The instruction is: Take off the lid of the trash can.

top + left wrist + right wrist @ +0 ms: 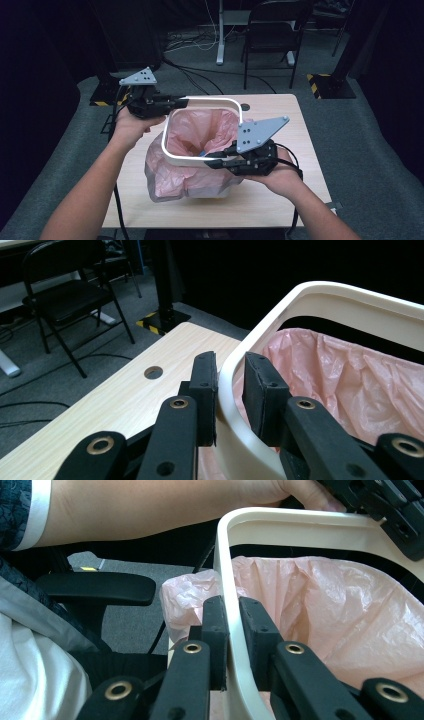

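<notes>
A: Pale wooden worktop carries a white plastic bin lined with a thin pink plastic bag; its white oval rim frame sits raised.

B: Left gripper pinches the frame's far corner; right gripper pinches its near edge.

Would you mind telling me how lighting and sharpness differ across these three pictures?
High view: soft, slightly blurred, the table lit, surroundings dark. Left gripper view: the bin rim bright, black behind it. Right gripper view: the pink bag evenly lit, its near fingers sharp.
</notes>
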{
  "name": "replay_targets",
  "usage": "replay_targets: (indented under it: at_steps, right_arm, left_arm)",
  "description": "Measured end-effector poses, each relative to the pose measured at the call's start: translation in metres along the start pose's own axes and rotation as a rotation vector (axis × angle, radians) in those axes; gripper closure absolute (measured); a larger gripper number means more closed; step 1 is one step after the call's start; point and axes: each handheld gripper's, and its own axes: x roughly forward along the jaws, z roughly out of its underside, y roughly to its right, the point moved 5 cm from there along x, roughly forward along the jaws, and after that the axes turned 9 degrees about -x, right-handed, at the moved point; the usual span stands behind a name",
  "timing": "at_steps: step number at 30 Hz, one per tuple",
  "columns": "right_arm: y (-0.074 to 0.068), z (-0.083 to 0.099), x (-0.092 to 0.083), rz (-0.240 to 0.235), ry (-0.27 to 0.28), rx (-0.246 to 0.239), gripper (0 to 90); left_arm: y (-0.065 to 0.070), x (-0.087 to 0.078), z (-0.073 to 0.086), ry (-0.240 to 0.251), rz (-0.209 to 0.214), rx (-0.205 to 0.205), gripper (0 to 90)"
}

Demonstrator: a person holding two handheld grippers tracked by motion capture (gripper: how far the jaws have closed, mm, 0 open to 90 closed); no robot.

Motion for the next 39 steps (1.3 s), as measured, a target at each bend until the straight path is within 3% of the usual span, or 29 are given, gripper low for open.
replay_targets:
  at_steps: [3, 11, 17, 25, 33, 39]
  right_arm:
    - [-0.002, -0.001, -0.001, 0.010, -0.006, -0.013, 82.7]
    - [0.001, 0.004, -0.007, 0.043, -0.015, 0.007, 83.0]
    - [0.002, 0.009, -0.017, 0.077, -0.017, 0.015, 83.0]
    - [0.005, 0.017, -0.028, 0.123, -0.024, 0.036, 83.5]
    - [0.010, 0.025, -0.034, 0.143, -0.018, 0.086, 83.4]
    - [0.014, 0.030, -0.044, 0.182, -0.017, 0.097, 83.4]
  left_arm:
    - [0.002, 0.000, -0.001, 0.014, -0.002, -0.009, 73.6]
    - [0.002, -0.010, -0.005, 0.070, -0.003, -0.036, 57.7]
    - [-0.004, -0.025, -0.002, 0.107, -0.018, -0.049, 55.3]
    - [-0.009, -0.032, 0.013, 0.085, -0.032, -0.059, 55.7]
    - [0.003, -0.030, 0.026, 0.051, -0.006, -0.031, 56.1]
    - [0.015, -0.029, 0.033, 0.038, 0.015, -0.007, 56.1]
